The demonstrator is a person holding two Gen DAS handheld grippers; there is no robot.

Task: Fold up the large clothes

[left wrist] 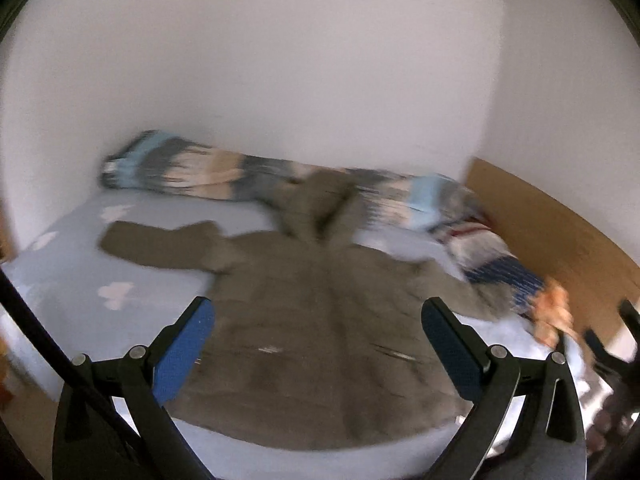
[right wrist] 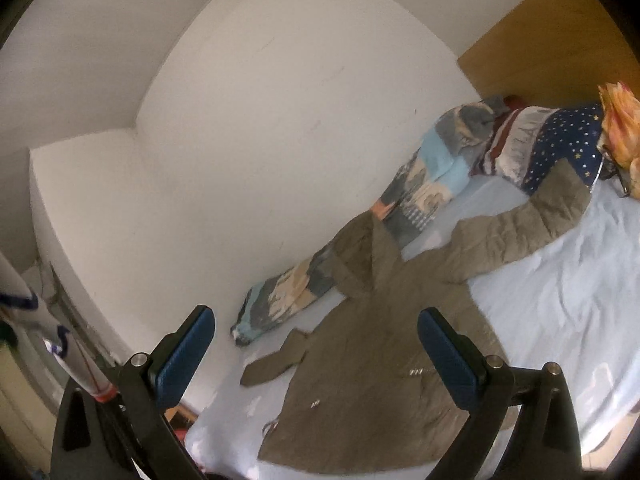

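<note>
A large olive-brown quilted coat (left wrist: pixel 312 328) lies spread flat on the bed, hood toward the wall and both sleeves stretched out to the sides. The right wrist view shows the same coat (right wrist: pixel 372 364) with its long right sleeve (right wrist: pixel 520 228) reaching toward the pillows. My left gripper (left wrist: pixel 318 344) hovers above the coat's lower half, open, nothing between its blue pads. My right gripper (right wrist: pixel 316 354) is also open and empty, held above the coat's left side. The right gripper's black frame (left wrist: pixel 616 344) shows at the right edge of the blurred left wrist view.
The bed has a pale blue sheet (right wrist: pixel 580 292). A rolled patterned blanket (right wrist: pixel 404 200) lies along the white wall (right wrist: pixel 260 120). A starred pillow (right wrist: pixel 556 144) and an orange item (right wrist: pixel 622 120) sit by the wooden headboard (right wrist: pixel 540 52). A cluttered gap lies left of the bed (right wrist: pixel 48 320).
</note>
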